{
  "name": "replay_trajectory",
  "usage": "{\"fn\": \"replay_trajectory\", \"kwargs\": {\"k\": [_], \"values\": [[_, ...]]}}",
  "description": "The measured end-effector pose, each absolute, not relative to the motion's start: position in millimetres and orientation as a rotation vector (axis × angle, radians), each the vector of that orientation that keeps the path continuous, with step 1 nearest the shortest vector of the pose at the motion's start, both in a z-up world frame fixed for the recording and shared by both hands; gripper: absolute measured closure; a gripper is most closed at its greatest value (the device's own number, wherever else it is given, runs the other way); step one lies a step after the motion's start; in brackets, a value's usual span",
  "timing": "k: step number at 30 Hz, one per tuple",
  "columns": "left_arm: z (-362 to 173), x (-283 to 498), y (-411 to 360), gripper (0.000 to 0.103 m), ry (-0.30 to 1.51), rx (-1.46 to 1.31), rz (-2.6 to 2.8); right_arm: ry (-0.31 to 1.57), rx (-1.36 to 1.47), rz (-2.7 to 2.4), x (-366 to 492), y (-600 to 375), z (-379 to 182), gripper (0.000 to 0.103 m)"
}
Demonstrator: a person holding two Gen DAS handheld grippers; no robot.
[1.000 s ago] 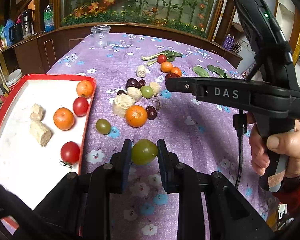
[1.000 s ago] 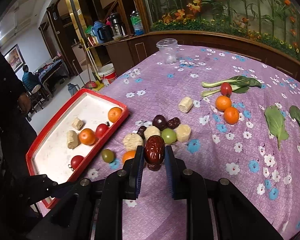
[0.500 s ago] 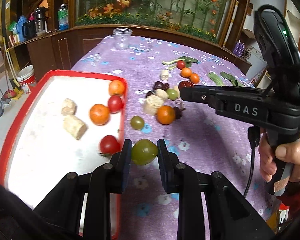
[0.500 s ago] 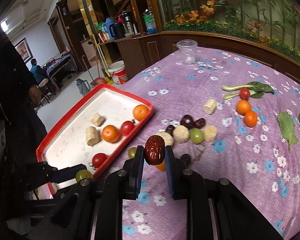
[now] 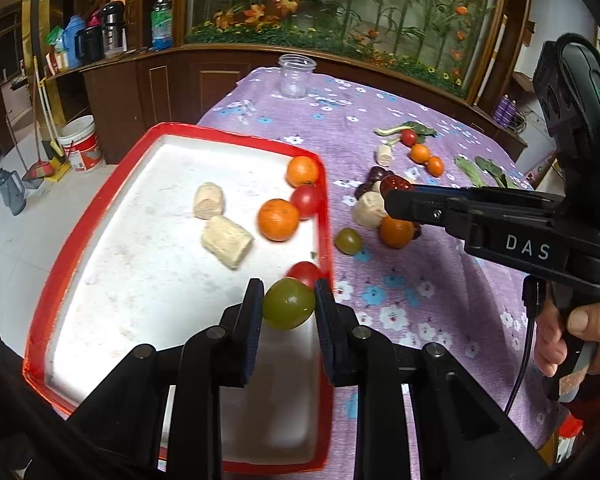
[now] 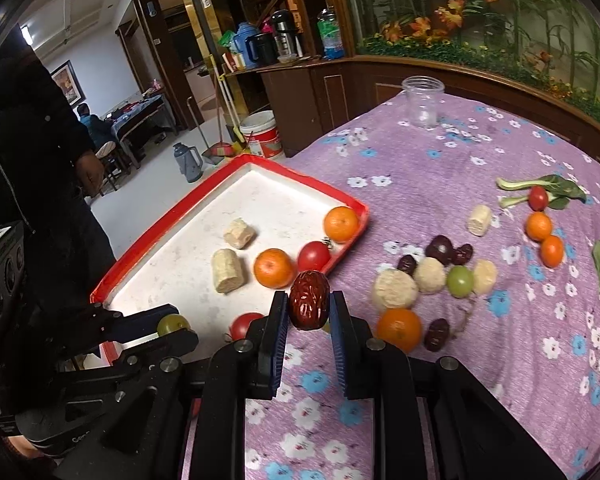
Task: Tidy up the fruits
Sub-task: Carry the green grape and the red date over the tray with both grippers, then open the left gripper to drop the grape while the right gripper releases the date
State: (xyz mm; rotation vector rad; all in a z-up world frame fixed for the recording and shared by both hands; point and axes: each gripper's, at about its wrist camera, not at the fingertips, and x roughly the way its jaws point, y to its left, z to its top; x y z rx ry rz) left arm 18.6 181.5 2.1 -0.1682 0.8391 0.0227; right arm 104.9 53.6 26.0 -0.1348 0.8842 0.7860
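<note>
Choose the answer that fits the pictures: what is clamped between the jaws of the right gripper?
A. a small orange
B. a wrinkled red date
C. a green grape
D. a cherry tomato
B: in the right wrist view the right gripper is shut on a wrinkled red date, while the green grape sits in the left gripper.

Ahead of the left gripper (image 5: 288, 308), red tray (image 5: 96, 216): near-left floor bare and open; far-right corner crowded by oranges (image 5: 278, 219), tomatoes (image 5: 307, 201) and corn pieces (image 5: 227, 241). Right gripper (image 6: 309, 307) hangs over the tray's raised right rim. Right of it, a fruit cluster (image 6: 428, 280) blocks the purple cloth (image 6: 440, 168); beyond, open cloth up to the plastic jar (image 6: 423, 101).
</note>
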Motion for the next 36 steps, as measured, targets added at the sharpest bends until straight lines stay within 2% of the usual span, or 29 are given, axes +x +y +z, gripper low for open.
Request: {"fn": "replay_trajectory", "kwargs": {"k": [16,36], "values": [[-18,34,200,0.080,0.879,-0.182,0.040,0.926,-0.143,0.826,141,116,15,0.083],[-30,48,209,0.080,0.922,-0.200,0.062,0.991,-0.165,0.806,183,148,-22,0.082]]}}
